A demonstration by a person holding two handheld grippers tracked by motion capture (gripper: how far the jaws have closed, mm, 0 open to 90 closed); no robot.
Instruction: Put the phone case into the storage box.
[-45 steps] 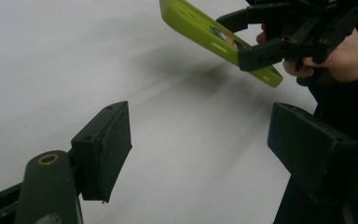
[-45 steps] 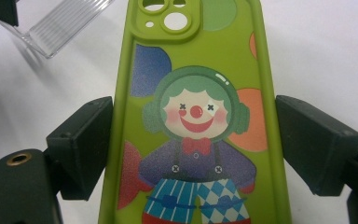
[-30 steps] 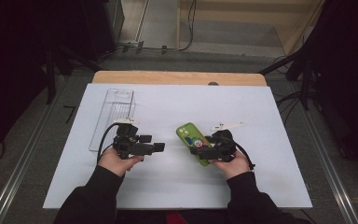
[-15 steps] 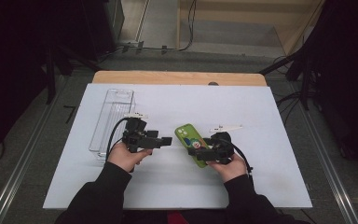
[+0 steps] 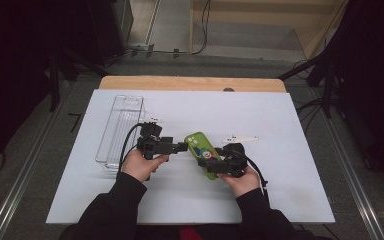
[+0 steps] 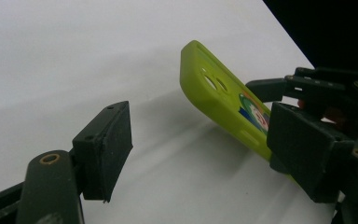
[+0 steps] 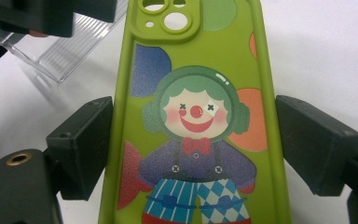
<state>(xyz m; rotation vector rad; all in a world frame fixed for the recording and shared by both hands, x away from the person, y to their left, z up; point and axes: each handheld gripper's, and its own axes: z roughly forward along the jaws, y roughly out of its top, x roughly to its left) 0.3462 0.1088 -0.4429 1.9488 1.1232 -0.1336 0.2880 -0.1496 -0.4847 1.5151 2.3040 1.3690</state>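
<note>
A lime-green phone case printed with a clown is held off the white table, tilted with its camera end raised. My right gripper is shut on it, one pad against each long edge. My left gripper hovers open just left of the case's camera end. Its jaws stand wide apart with nothing pressed between them. The right-hand pad overlaps the case's lower part in that view.
A clear plastic bin lies along the table's left side, also visible as ribbed plastic. A small white object rests just beyond the right gripper. A wooden strip borders the far edge.
My left hand has moved away from the person and to the right, bringing its open gripper closer to the case's camera end. The right hand and the case have stayed put.
</note>
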